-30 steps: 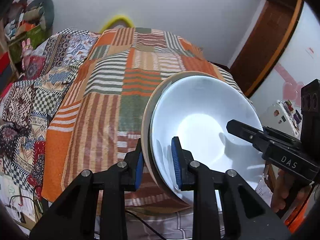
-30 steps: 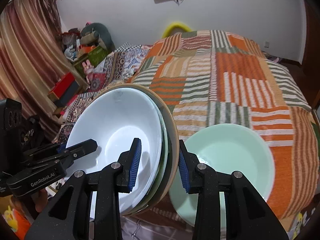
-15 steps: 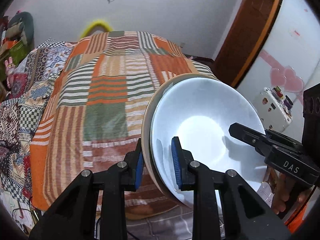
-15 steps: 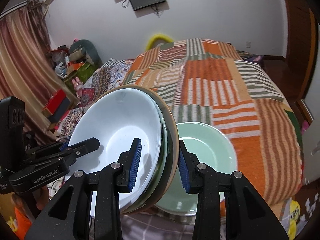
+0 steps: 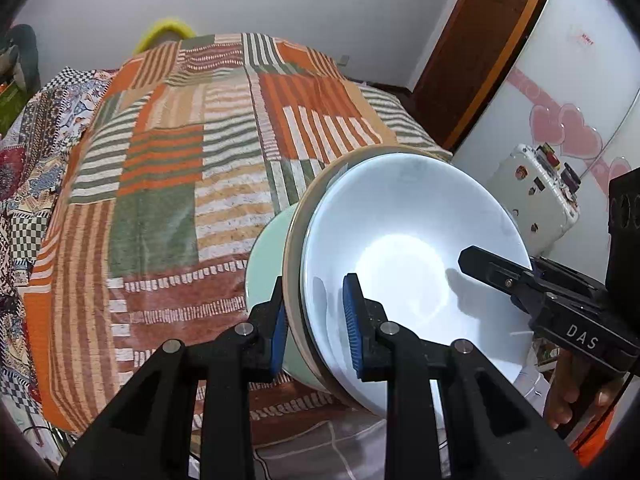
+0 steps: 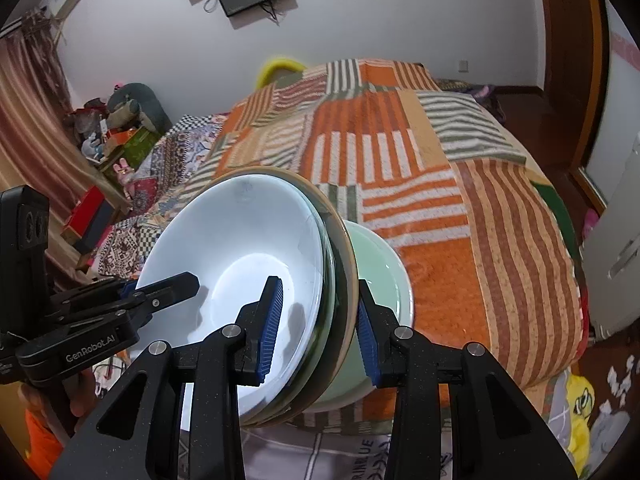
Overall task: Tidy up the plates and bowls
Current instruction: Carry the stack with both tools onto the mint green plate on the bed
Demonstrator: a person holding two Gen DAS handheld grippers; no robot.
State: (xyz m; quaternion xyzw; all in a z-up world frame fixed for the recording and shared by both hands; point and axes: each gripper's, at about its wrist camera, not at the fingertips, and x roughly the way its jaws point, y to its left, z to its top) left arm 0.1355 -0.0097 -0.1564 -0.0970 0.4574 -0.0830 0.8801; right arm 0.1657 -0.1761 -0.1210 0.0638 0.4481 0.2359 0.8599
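Both grippers, left (image 5: 314,326) and right (image 6: 318,328), stay clamped on opposite rims of the stack (image 5: 412,268) of white bowl and plates, which has travelled across the bed (image 5: 168,184) until it hangs over the green bowl (image 6: 380,264), probably ready to nest.

Left tool (image 5: 316,322) and right tool (image 6: 318,326) clamped (angled downward).

Bright overhead light glares off the white bowl (image 5: 412,264), gripper shadows fall inside, and fisheye edges bend, perhaps slightly blurred.
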